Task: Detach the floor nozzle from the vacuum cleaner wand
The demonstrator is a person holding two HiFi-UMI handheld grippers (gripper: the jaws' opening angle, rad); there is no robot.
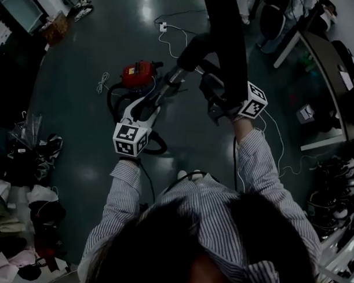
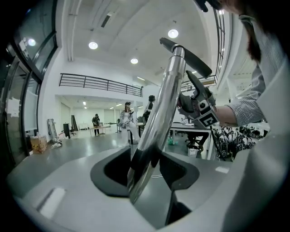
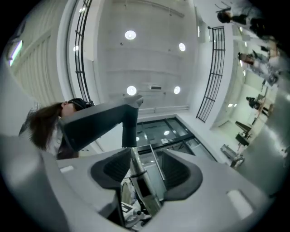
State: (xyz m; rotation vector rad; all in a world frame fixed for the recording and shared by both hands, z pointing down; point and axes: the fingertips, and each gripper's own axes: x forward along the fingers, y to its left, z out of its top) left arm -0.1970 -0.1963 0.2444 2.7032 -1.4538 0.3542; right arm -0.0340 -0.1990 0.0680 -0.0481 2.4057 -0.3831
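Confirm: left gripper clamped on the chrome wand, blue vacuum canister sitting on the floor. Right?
One thing is wrong: the canister is red, not blue, as the head view shows. The rest stands. The left gripper is clamped on the chrome wand, and the canister sits on the floor.
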